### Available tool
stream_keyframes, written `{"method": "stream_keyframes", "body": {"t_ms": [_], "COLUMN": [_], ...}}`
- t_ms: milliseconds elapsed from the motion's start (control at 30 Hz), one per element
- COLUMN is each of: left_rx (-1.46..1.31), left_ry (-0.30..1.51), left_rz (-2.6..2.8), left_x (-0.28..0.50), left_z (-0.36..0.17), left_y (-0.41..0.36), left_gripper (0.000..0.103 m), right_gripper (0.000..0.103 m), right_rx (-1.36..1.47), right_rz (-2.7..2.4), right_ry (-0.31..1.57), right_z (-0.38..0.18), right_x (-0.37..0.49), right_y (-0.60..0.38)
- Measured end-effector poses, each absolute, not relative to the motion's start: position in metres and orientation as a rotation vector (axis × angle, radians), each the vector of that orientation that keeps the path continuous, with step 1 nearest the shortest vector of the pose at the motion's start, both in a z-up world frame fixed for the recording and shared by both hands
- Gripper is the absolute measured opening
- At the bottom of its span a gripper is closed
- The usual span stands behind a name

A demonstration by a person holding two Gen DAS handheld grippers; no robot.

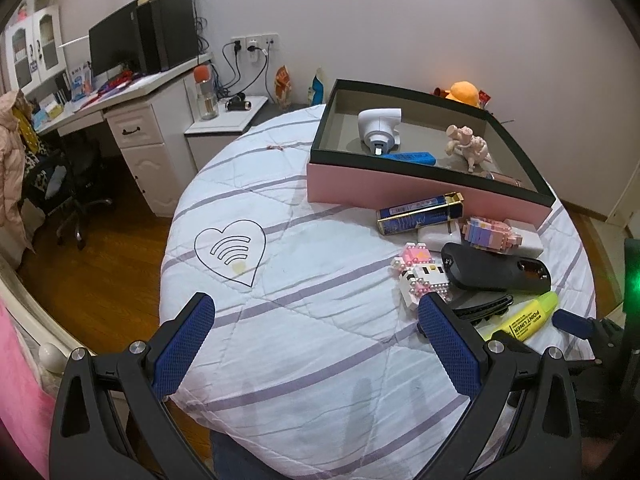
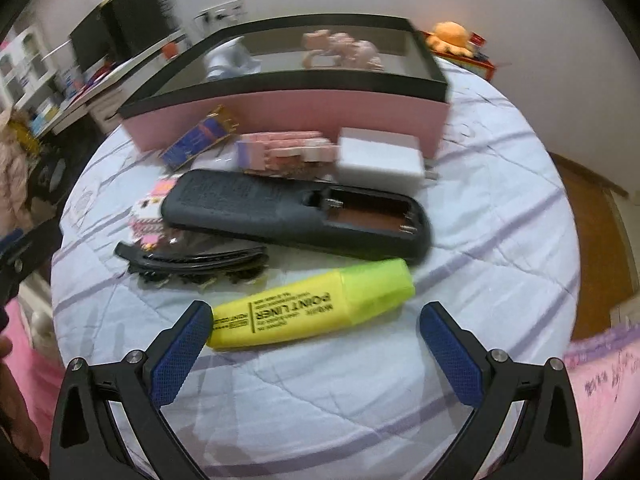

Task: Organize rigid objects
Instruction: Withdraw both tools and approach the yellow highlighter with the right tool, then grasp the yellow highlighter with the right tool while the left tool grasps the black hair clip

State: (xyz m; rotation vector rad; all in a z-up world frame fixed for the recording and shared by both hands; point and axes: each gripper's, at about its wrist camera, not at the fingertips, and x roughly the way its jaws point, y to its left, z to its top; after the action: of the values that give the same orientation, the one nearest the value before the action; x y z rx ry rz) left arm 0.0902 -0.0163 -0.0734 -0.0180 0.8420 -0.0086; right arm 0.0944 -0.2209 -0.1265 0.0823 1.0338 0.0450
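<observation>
Your right gripper (image 2: 316,322) is spread wide w/ nothing in it, low over the quilt (image 2: 500,208), the yellow highlighter (image 2: 310,306) lying crosswise just beyond its tips, its left end by the left finger. Your left gripper (image 1: 316,326) is also wide & empty over bare quilt, left of the clutter. Beyond the highlighter: black hair clip (image 2: 192,266), black remote (image 2: 296,216) w/ battery bay open, white block (image 2: 380,164), block toys, then the pink box (image 1: 420,188) farther off, holding a white device (image 1: 378,126), a blue item & what looks like a small figurine (image 1: 468,146).
</observation>
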Motion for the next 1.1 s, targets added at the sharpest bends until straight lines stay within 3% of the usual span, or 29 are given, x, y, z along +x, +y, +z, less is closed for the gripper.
{"method": "stream_keyframes", "body": {"t_ms": [333,633,767,1100], "left_rx": [0.005,-0.002,0.012,-0.019], "left_ry": [0.846,0.851,0.845,0.861], "left_rz": [-0.025,-0.032,-0.037,-0.087], "left_x": [0.087,0.088,0.086,0.082], "left_z": [-0.076,-0.078,-0.077,-0.080], "left_y": [-0.024,-0.027,-0.033,-0.042], "left_gripper": [0.103,0.103,0.103,0.103], "right_gripper": [0.101,0.060,0.028,0.026], "right_rx": [0.042,0.015,0.005,0.045], "right_rz": [-0.096,-0.062,-0.040,0.029], "right_ry": [1.009,0.975,0.959,0.949], "right_z": [-0.133,-0.125,-0.123,-0.122], "right_x": [0.095,0.068,0.069,0.064], "right_y": [-0.205,-0.223,-0.222,-0.227]}}
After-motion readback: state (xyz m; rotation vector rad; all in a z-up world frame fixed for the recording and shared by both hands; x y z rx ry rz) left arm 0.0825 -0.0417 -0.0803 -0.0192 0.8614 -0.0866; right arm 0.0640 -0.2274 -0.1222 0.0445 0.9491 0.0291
